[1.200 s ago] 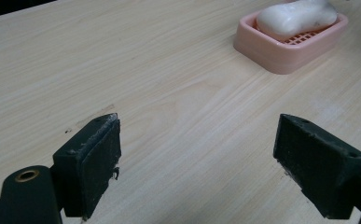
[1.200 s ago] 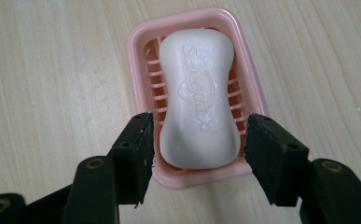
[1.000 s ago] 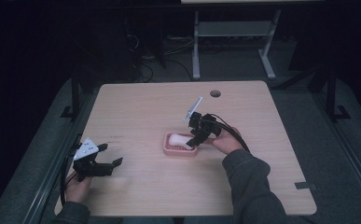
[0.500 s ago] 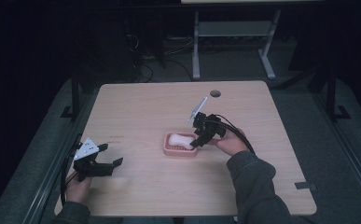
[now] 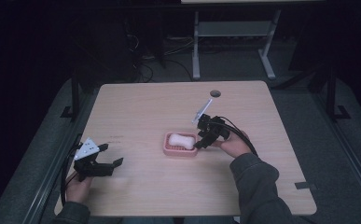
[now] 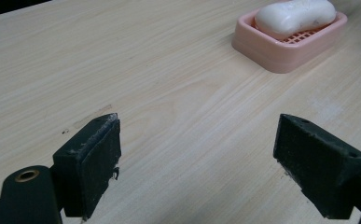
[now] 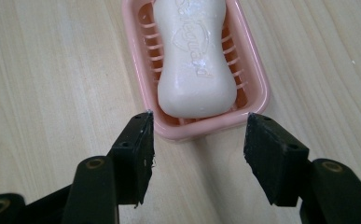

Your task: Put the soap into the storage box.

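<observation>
The left gripper (image 5: 104, 163) rests near the front left edge of the wooden surface (image 5: 141, 112), held by a hand (image 5: 78, 189). Its fingers (image 6: 87, 163) are wide apart with nothing between them. Farther in, near the middle, sits a pink soap dish (image 5: 180, 144) with a white bar of soap (image 5: 182, 139) lying in it. The right gripper (image 7: 197, 144) is just beside the dish's near end. Its fingers (image 7: 274, 154) are apart, one at each side of that end, and do not press on it. Farther back, a small round hole (image 5: 215, 93) shows in the surface.
</observation>
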`<move>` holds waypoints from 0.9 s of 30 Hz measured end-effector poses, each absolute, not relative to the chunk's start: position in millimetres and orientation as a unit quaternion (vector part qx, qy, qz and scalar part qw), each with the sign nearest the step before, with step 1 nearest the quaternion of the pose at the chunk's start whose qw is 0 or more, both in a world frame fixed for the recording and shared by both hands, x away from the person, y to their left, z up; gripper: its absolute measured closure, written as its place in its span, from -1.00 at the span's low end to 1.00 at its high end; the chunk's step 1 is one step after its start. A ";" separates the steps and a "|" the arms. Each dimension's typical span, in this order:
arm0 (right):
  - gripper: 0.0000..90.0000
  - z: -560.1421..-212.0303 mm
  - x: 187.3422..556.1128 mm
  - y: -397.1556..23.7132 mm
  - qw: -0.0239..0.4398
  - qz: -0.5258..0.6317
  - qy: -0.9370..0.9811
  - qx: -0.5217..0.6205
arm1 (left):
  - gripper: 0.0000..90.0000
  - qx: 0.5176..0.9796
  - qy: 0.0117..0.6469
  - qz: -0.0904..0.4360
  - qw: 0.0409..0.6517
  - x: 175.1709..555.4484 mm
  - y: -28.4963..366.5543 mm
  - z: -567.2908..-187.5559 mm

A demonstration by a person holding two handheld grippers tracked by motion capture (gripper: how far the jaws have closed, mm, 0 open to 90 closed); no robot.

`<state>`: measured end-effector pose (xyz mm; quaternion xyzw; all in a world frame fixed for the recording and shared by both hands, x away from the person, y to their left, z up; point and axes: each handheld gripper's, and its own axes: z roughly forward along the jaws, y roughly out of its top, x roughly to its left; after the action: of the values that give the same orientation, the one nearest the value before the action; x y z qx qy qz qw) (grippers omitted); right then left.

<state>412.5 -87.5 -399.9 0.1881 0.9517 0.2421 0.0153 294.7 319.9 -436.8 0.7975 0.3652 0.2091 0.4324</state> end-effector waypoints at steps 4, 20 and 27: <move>-0.07 -399.6 410.9 -87.1 0.016 0.245 0.952 0.185 | -0.68 0.797 0.365 0.209 0.433 294.9 319.6 -437.0; -0.07 -395.3 404.2 -91.7 0.019 0.244 0.952 0.185 | -0.68 0.798 0.364 0.209 0.433 294.5 320.0 -436.3; -0.06 -393.3 400.0 -95.3 0.027 0.249 0.951 0.183 | -0.68 0.798 0.365 0.209 0.432 294.5 320.0 -436.4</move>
<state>400.0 -95.3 -393.3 0.1828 0.9507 0.2489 0.0273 294.5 320.0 -436.4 0.7977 0.3650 0.2095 0.4320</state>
